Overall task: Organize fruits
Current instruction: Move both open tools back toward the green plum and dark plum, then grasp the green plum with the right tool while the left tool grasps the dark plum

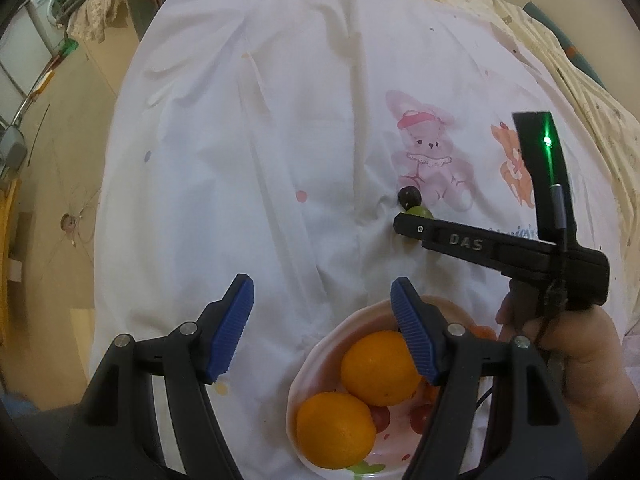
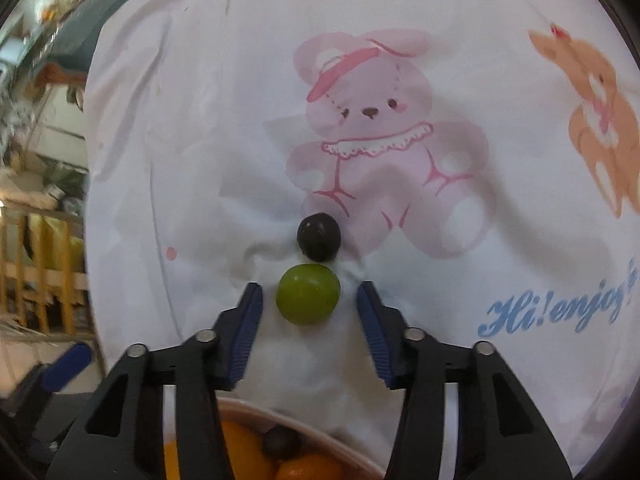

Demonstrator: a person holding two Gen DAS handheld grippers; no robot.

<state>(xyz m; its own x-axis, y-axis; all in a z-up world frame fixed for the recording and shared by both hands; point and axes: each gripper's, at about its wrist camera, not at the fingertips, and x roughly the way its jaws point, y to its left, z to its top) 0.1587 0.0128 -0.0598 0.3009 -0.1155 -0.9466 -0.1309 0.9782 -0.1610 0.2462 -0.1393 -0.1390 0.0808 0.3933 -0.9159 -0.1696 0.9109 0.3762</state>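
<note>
A green grape lies on the white printed cloth, touching a dark grape just beyond it. My right gripper points down with a blue pad on either side of the green grape and a gap on each side, so it is open. From the left wrist view, the right gripper covers most of the green grape, with the dark grape beside it. My left gripper is open and empty above the near bowl, which holds two oranges.
A person's hand holds the right gripper beside the bowl. The bowl's rim shows another dark grape inside. A pink bear print lies beyond the grapes. A cream quilt is at the far right, with floor to the left.
</note>
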